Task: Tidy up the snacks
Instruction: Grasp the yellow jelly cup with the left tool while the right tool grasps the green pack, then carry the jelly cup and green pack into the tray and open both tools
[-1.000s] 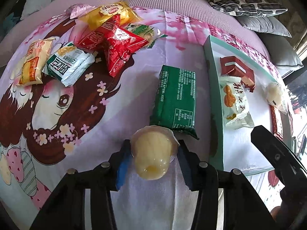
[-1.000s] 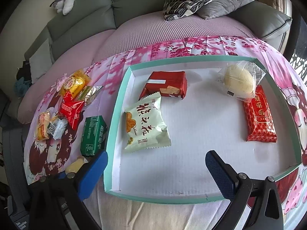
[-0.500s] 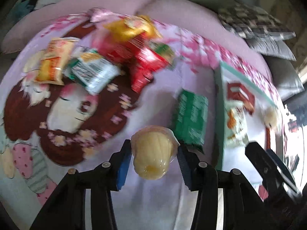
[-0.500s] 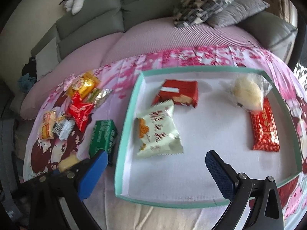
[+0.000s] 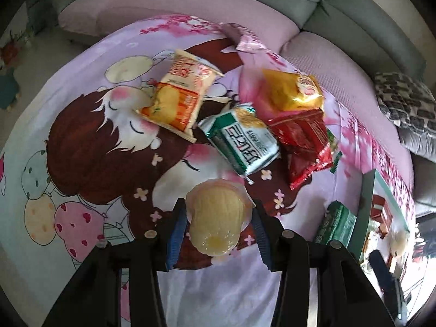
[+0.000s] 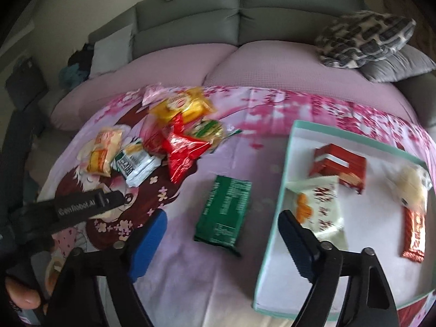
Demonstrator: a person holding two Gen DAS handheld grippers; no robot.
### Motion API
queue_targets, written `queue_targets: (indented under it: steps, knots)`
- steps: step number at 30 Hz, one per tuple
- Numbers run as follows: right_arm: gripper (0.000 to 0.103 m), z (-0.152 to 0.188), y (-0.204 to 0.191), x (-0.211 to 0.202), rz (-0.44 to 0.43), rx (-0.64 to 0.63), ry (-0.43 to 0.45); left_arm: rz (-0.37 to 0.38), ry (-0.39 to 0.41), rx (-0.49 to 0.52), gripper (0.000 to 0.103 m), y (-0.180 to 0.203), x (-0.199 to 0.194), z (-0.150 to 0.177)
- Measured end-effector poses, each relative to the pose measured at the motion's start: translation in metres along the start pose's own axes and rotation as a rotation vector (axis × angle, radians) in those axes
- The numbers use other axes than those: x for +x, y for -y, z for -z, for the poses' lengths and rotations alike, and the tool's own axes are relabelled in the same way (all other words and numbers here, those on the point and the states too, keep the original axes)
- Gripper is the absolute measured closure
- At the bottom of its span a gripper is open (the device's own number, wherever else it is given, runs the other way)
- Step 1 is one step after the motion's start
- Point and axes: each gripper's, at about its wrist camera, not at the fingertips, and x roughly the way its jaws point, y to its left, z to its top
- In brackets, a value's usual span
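My left gripper (image 5: 218,212) is shut on a pale yellow jelly cup (image 5: 215,218), held above the cartoon-print cloth just in front of the snack pile. The nearest pile packets are a green-and-white one (image 5: 242,141) and an orange-yellow one (image 5: 177,100). My right gripper (image 6: 222,234) hangs over a dark green packet (image 6: 223,209) lying flat on the cloth. Its jaws are closing, and the pads are clear of the packet. The teal-rimmed tray (image 6: 283,179) lies to the right. The left gripper (image 6: 73,209) also shows in the right wrist view.
In the tray lie a red box (image 6: 338,166), a white packet (image 6: 318,207), a wrapped bun (image 6: 411,188) and a red bar (image 6: 414,234). Red packets (image 5: 305,141) and a gold one (image 5: 291,90) top the pile. A grey sofa (image 6: 190,32) with cushions (image 6: 362,38) stands behind.
Both grippers swung left. The left one carried the jelly cup from beside the green packet toward the snack pile. The right one left the tray, came over the green packet, and its jaws narrowed.
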Motion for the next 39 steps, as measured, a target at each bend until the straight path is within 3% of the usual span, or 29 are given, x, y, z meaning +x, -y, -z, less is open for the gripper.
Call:
queue_targets:
  steps: [3, 9, 26, 39]
  knots:
    - [0.042, 0.001, -0.008, 0.012, 0.005, -0.03, -0.018, 0.014, -0.005, -0.009, 0.054, -0.004, -0.001, 0.0]
    - [0.05, 0.005, -0.011, 0.028, 0.063, -0.044, -0.056, 0.037, -0.013, -0.007, 0.054, 0.002, 0.0, -0.001]
    - [0.057, 0.009, -0.014, 0.042, 0.071, -0.051, -0.089, 0.051, -0.034, 0.003, 0.054, 0.006, 0.004, 0.0]
    - [0.06, 0.002, -0.01, 0.006, 0.023, -0.014, -0.004, 0.05, -0.001, 0.04, 0.054, 0.015, -0.005, 0.002]
